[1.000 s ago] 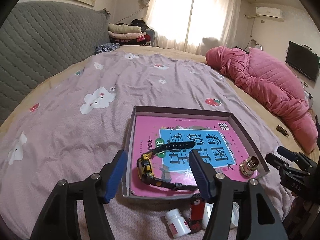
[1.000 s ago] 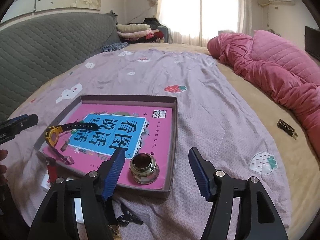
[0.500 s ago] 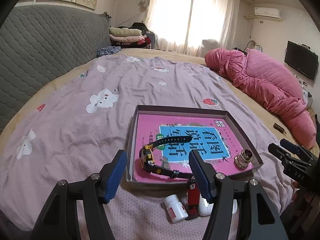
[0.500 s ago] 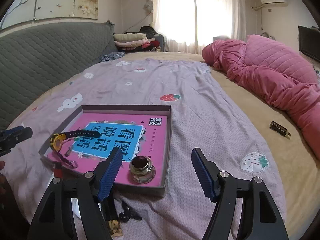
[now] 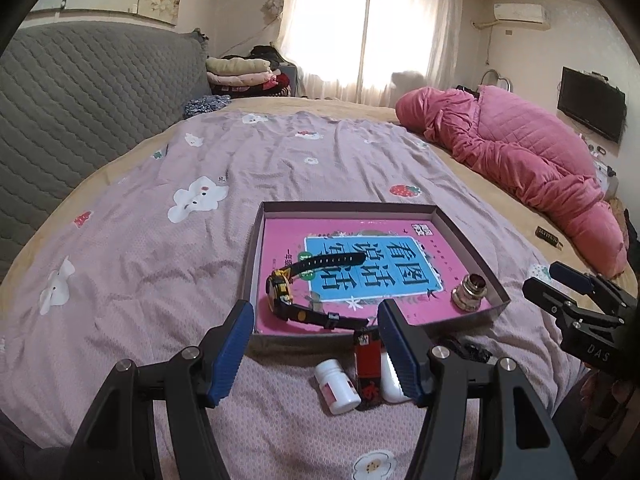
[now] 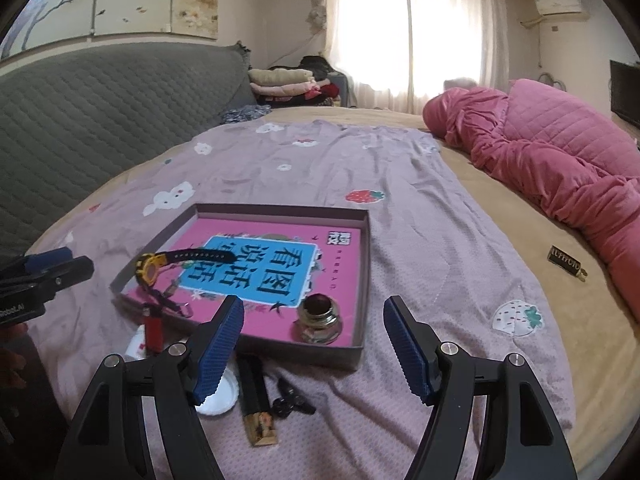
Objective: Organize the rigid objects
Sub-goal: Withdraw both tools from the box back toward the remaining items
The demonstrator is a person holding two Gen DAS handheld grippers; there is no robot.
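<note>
A shallow cardboard tray [image 5: 472, 240] [image 6: 362, 240] lies on the bed with a pink book [image 5: 360, 232] inside. On the book lie a yellow-and-black watch [image 5: 282, 294] [image 6: 150, 268] and a metal fitting [image 5: 470, 292] [image 6: 318, 318]. In front of the tray lie a white pill bottle [image 5: 336, 386], a red lighter [image 5: 368, 364] [image 6: 153, 330], a white lid [image 6: 220, 396], a black stick [image 6: 254, 388] and a small black clip [image 6: 290, 402]. My left gripper [image 5: 316, 352] is open and empty, near the tray's front left. My right gripper [image 6: 314, 350] is open and empty, above the tray's front right.
The bed has a mauve printed sheet [image 5: 160, 240]. A pink quilt [image 5: 520, 160] is heaped at the right. A small dark tag [image 6: 566, 264] lies on the tan blanket. A grey padded headboard [image 5: 80, 100] runs along the left.
Both grippers have pulled back and up from the tray, so the loose items in front of it show more. Both stay open. Nothing on the bed has moved.
</note>
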